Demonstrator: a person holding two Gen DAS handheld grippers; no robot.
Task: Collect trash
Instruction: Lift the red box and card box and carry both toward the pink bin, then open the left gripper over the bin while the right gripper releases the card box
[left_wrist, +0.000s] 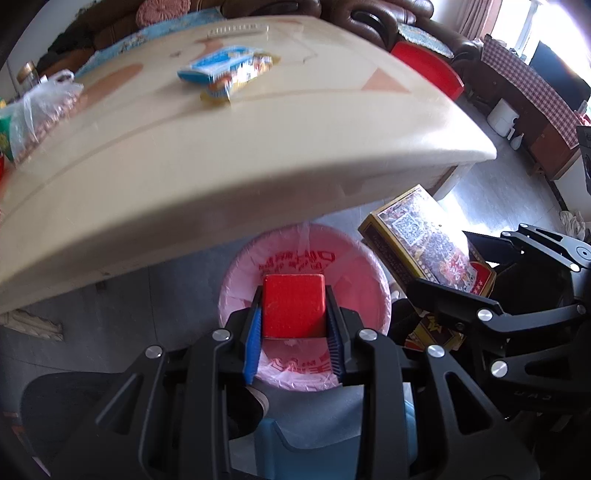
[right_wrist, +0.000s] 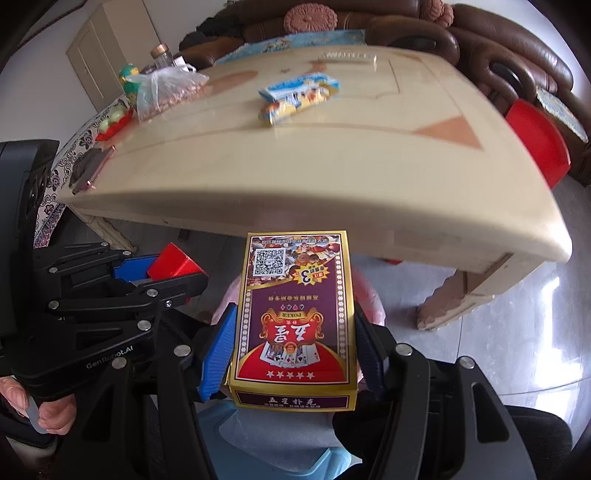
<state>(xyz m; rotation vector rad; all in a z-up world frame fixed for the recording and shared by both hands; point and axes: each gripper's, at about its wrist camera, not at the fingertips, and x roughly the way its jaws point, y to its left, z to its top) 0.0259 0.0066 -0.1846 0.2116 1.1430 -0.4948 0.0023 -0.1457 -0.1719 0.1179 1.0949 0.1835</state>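
My left gripper is shut on a small red box and holds it right above a bin lined with a pink bag that stands on the floor under the table's near edge. My right gripper is shut on a poker card box with a gold border, held over the same pink bin. The card box and right gripper show at the right in the left wrist view. The left gripper with the red box shows at the left in the right wrist view.
A cream table carries blue and yellow snack wrappers, a clear plastic bag, a jar and a phone. A red stool and a brown sofa stand behind.
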